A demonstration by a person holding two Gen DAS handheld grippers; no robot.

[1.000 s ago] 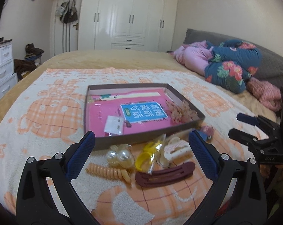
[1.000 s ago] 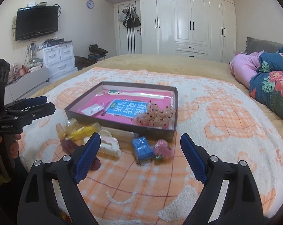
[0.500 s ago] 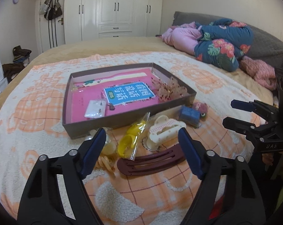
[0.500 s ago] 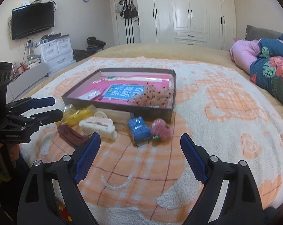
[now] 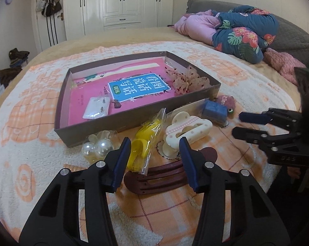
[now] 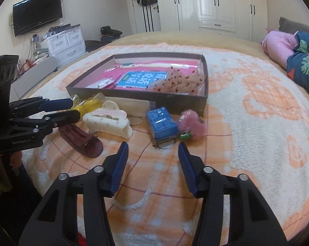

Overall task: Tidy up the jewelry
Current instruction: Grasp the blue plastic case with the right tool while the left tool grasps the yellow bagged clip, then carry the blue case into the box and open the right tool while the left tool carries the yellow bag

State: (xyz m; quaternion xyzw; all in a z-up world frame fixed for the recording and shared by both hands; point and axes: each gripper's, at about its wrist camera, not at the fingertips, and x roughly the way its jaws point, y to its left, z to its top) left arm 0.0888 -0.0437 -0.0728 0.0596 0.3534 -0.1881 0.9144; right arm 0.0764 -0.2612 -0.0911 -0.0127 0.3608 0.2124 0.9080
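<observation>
Fingers of left gripper (image 5: pixel 155 151) and right gripper (image 6: pixel 152 155) parted, holding nothing; loose hair clips, incl. bagged yellow clip (image 5: pixel 143 143) and cream claw clip (image 5: pixel 187 131), lie near side of tray (image 5: pixel 60 110); risk: slick bag slipping, or catching two

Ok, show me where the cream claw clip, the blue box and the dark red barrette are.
cream claw clip (image 5: pixel 188 128), left wrist view, on its curved top
blue box (image 6: pixel 161 122), right wrist view, on its upper face
dark red barrette (image 5: pixel 164 174), left wrist view, on its slotted middle
</observation>
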